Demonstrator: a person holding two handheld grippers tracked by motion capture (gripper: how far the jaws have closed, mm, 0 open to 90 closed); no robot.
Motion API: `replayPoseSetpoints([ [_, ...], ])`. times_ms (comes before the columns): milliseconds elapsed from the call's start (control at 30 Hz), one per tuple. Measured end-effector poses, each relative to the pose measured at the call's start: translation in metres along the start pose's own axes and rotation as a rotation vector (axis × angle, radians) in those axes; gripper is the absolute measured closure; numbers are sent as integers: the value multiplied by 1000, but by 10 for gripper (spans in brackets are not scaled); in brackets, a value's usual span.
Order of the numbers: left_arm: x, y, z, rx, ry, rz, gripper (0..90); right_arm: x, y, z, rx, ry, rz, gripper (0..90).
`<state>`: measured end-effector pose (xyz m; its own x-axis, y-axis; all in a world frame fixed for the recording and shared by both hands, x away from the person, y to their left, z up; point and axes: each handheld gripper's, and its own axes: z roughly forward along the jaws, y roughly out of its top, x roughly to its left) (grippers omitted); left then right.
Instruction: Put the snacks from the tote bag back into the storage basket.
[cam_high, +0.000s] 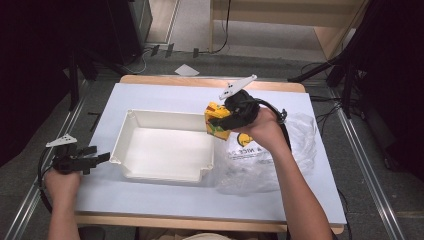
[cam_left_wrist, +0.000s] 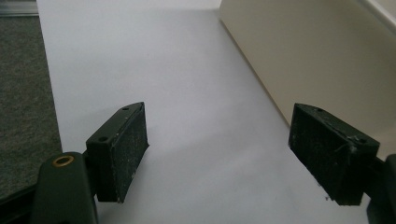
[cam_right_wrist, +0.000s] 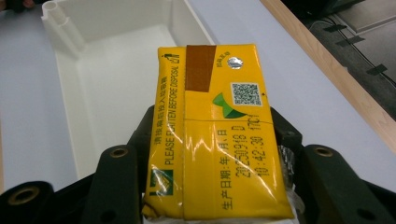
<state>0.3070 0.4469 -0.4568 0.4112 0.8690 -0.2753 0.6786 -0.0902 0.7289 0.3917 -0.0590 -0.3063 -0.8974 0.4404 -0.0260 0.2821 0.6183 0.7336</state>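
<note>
A yellow drink carton (cam_high: 217, 120) hangs over the right end of the white tray (cam_high: 131, 145), with my right gripper (cam_high: 227, 121) shut on it. In the right gripper view the carton (cam_right_wrist: 215, 135) fills the middle between the jaws, its top with a foil seal facing the camera, and the tray (cam_right_wrist: 70, 60) lies beyond it. My left gripper (cam_high: 97, 160) rests low at the table's left edge, open, with nothing between its pads (cam_left_wrist: 123, 149). The tray's outer wall (cam_left_wrist: 317, 60) stands just to its right.
A crumpled clear plastic bag (cam_high: 270, 160) with a yellow printed label lies right of the tray, under my right forearm. The table's wooden far edge (cam_high: 200, 82) and left edge border grey floor. Black stands and cables (cam_high: 330, 70) sit off the back right.
</note>
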Motion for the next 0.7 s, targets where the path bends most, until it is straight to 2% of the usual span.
replayPoseSetpoints([
  [433,0,-7,-7,3,19,-10,209,6,17,17,-19,65,-25,521],
  [533,1,-7,-7,7,19,-9,209,7,20,23,-14,55,-59,521],
  [700,0,-7,-8,9,22,-4,209,5,22,34,-8,77,-54,522],
])
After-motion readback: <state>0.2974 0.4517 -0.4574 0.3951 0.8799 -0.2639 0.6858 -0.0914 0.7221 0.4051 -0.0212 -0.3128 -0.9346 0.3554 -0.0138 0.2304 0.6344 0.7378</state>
